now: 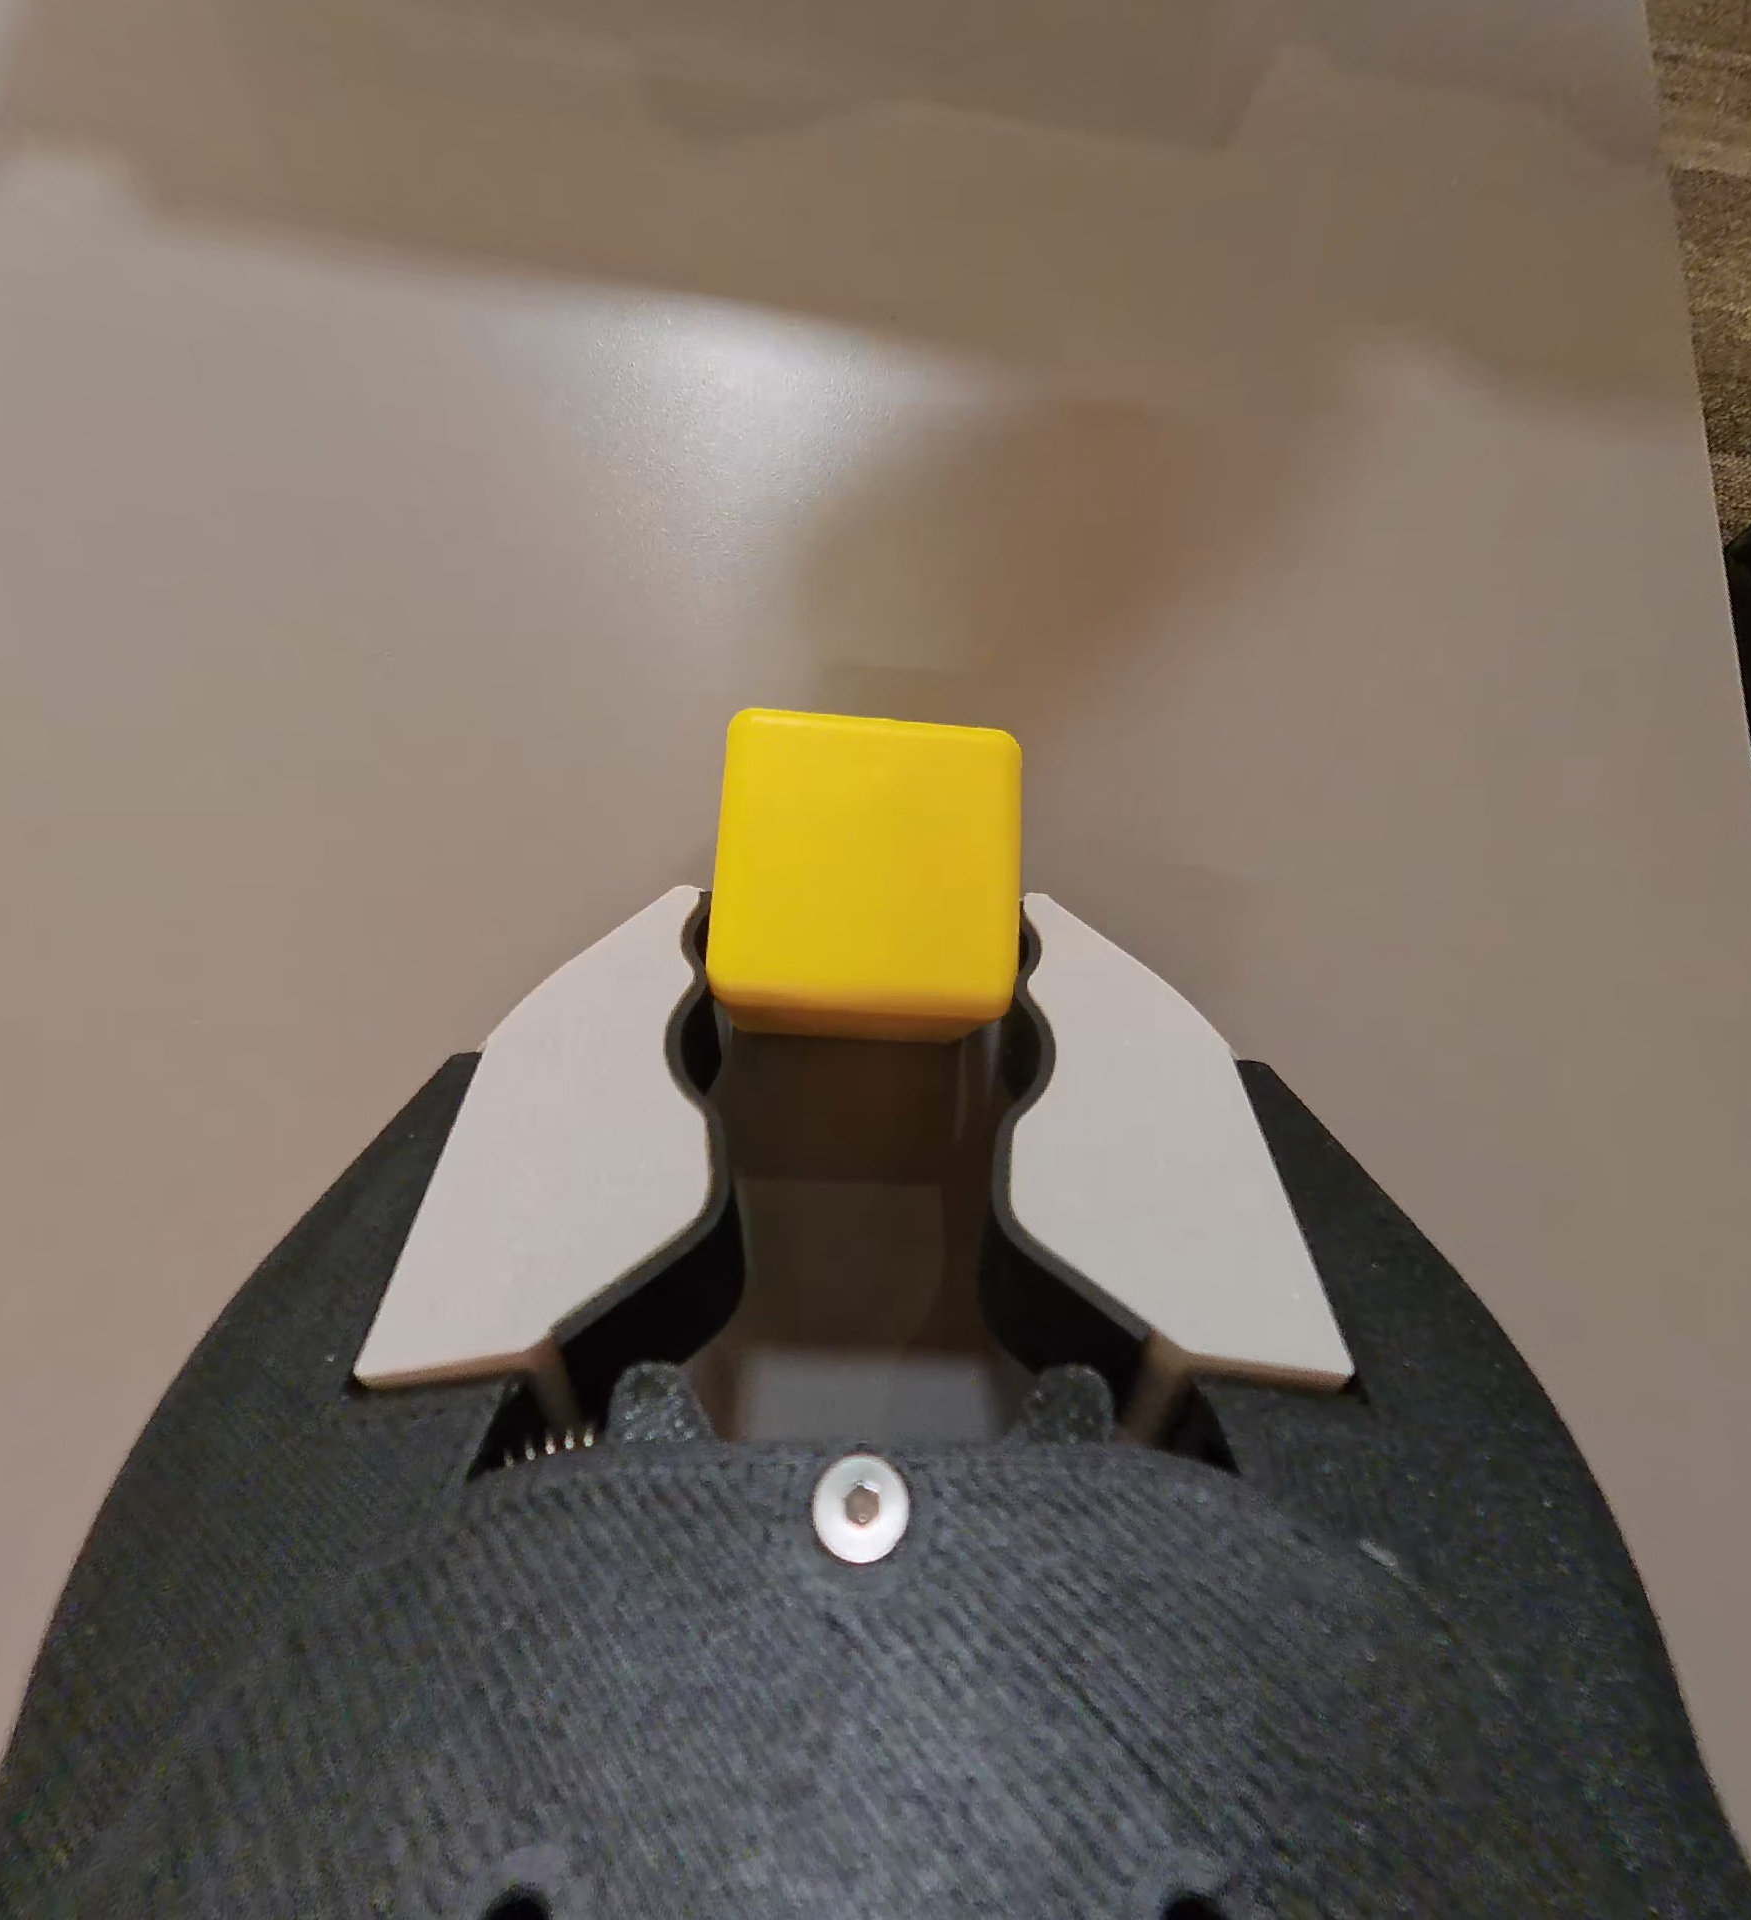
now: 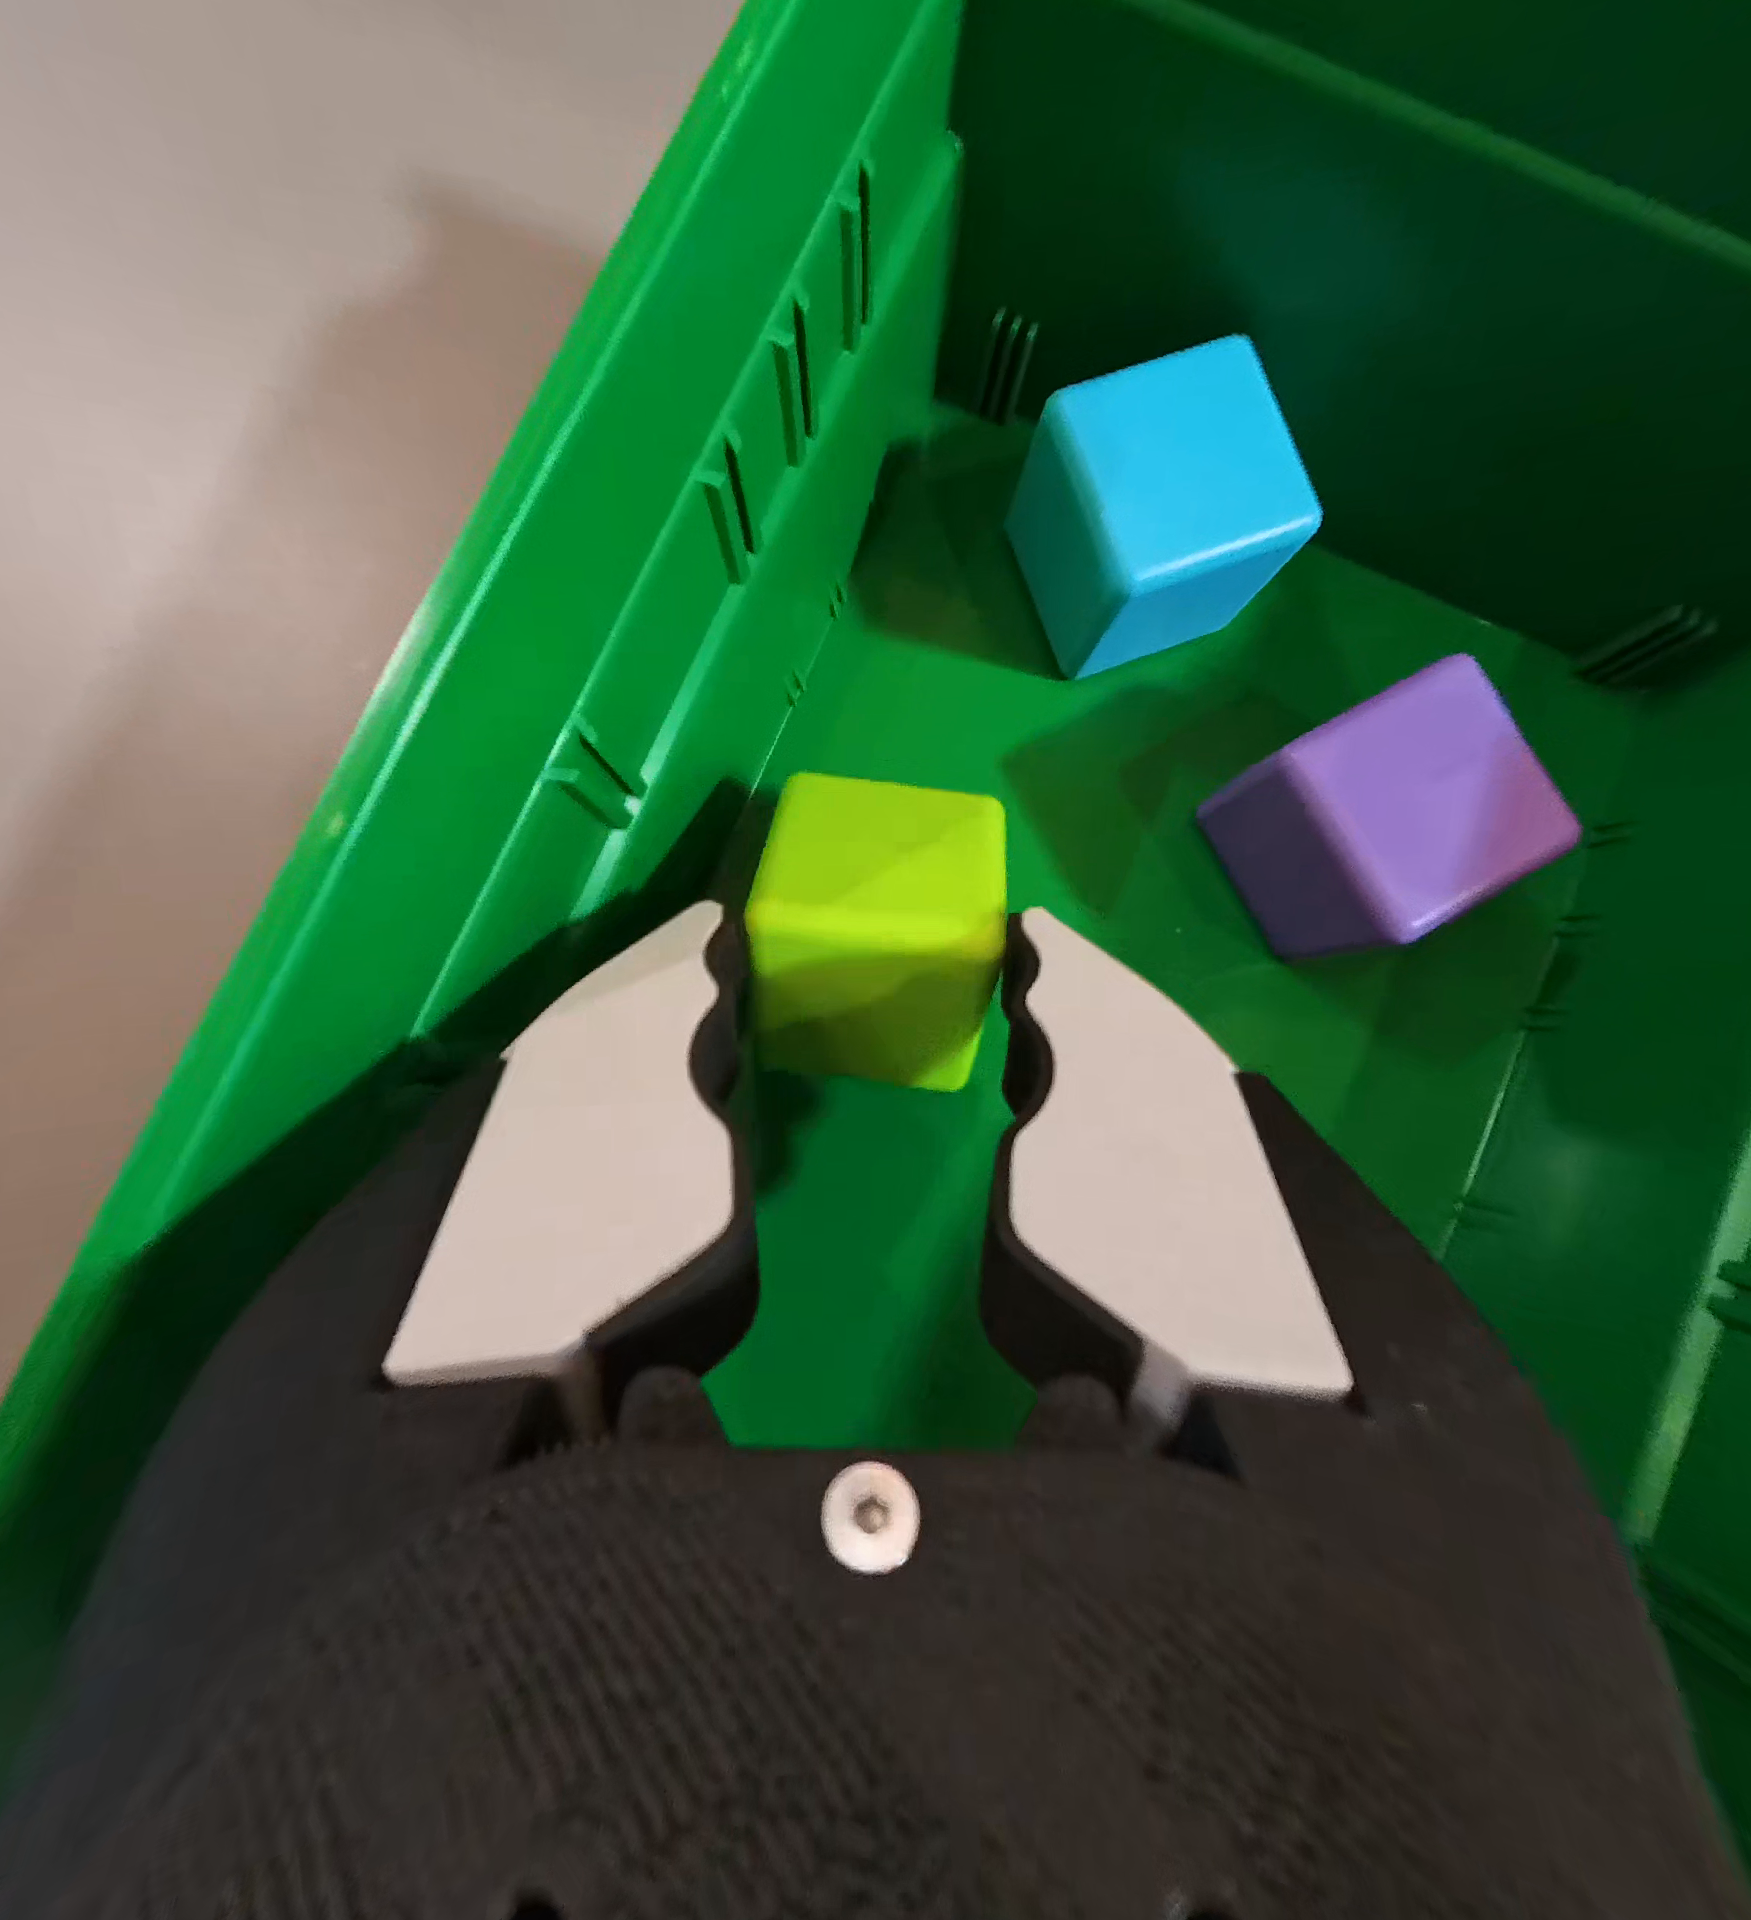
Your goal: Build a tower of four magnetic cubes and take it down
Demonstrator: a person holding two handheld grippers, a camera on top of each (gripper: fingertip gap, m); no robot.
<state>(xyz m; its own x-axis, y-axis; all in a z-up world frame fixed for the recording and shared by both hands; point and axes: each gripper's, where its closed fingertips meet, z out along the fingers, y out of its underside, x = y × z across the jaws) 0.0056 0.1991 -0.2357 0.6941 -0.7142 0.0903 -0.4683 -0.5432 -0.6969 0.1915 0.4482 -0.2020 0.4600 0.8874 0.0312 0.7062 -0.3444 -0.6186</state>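
Cubes are being clamped by both claws: the yellow cube point(image 1: 863, 868) by the left claw point(image 1: 860, 935) above the desk point(image 1: 331, 623), the lime cube point(image 2: 876, 935) by the right claw point(image 2: 871, 966) inside the green bin point(image 2: 642, 582). Both are judged light, rigid and smooth, and are being gripped on opposite flat faces.

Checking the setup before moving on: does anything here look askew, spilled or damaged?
Nothing stands out. The left gripper holds a yellow cube over the table; the right gripper holds a lime cube inside the green bin, where blue and purple cubes lie loose, intact.
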